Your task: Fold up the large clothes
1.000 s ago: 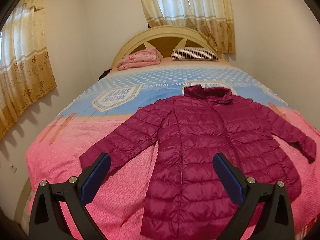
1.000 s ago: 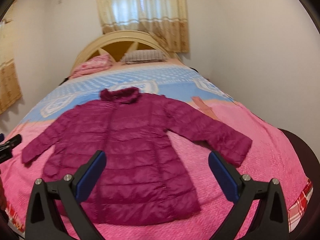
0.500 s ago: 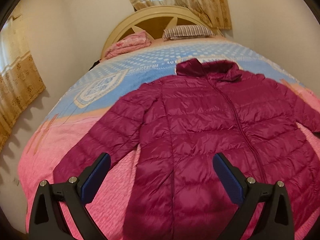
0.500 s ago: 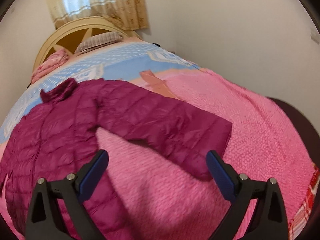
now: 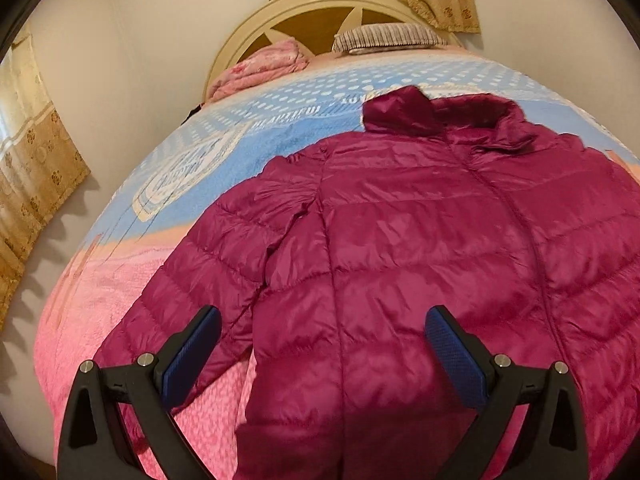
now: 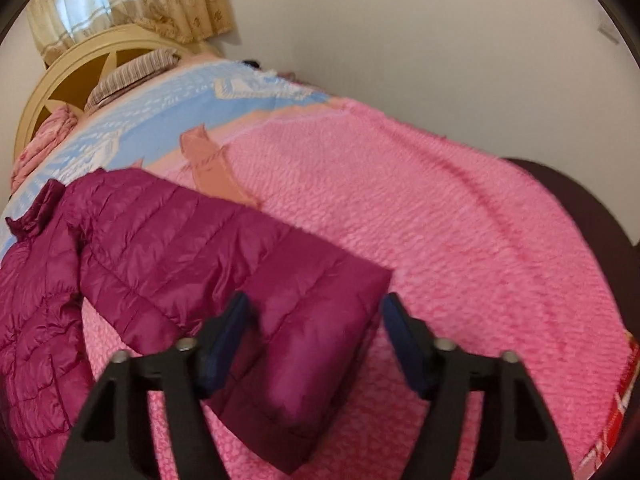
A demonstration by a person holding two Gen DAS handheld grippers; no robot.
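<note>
Magenta quilted puffer jacket (image 5: pixel 400 240) lies flat, front up, zipped, collar away from the tool; one sleeve (image 6: pixel 248 272) stretches out, its cuff between the fingers.

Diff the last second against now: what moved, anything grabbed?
Both claws dropped in toward the jacket. The right claw swung over to the sleeve and is closing around its cuff end, pads not yet pressing. The left claw came down over the jacket's side, wide open. Jacket, bed and pillows unchanged.

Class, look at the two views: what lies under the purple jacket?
The jacket lies spread on a bed cover, pink near us and blue toward the headboard. What the cover looks like directly beneath the jacket is hidden.
</note>
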